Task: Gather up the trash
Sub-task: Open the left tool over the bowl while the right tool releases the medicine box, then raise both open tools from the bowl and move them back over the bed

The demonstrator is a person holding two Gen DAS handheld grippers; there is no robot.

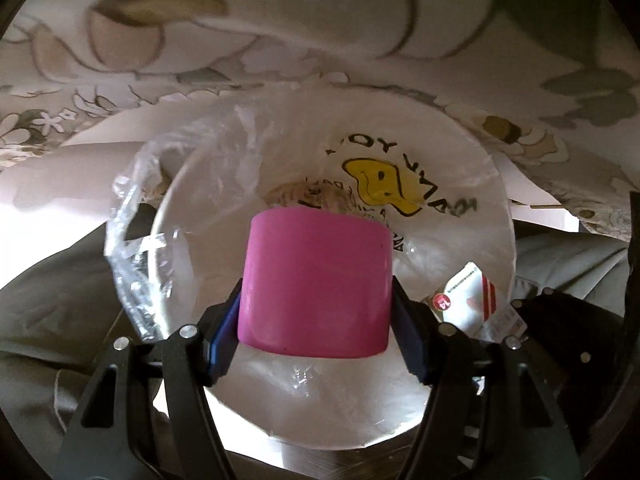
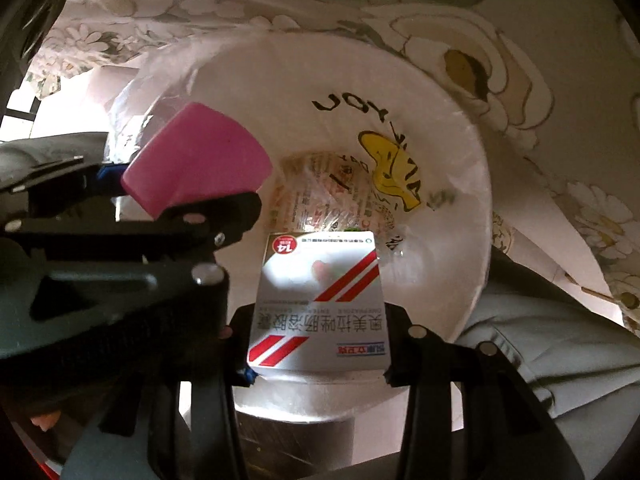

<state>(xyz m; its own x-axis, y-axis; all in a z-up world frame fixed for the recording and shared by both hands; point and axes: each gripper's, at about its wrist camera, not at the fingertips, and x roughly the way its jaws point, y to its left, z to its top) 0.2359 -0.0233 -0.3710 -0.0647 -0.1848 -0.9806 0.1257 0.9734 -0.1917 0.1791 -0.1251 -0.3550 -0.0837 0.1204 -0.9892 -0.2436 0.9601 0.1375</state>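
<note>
My left gripper (image 1: 316,300) is shut on a pink block (image 1: 316,276), with its blue pads (image 1: 224,328) pressing on both sides. It hangs over the mouth of a white bin (image 1: 502,216) lined with a clear printed plastic bag (image 1: 224,148). My right gripper (image 2: 318,320) is shut on a silver medicine box with red stripes (image 2: 320,296), also above the bin (image 2: 476,184). In the right wrist view the left gripper (image 2: 168,216) and the pink block (image 2: 196,160) are close on the left. A crumpled wrapper (image 2: 316,200) lies at the bin's bottom.
A floral cloth (image 1: 280,48) surrounds the bin at the back and sides. Grey fabric (image 2: 540,344) lies on the near side of the bin. The bag's loose edge (image 1: 132,248) bunches over the rim on the left. The medicine box (image 1: 472,304) also shows at the right.
</note>
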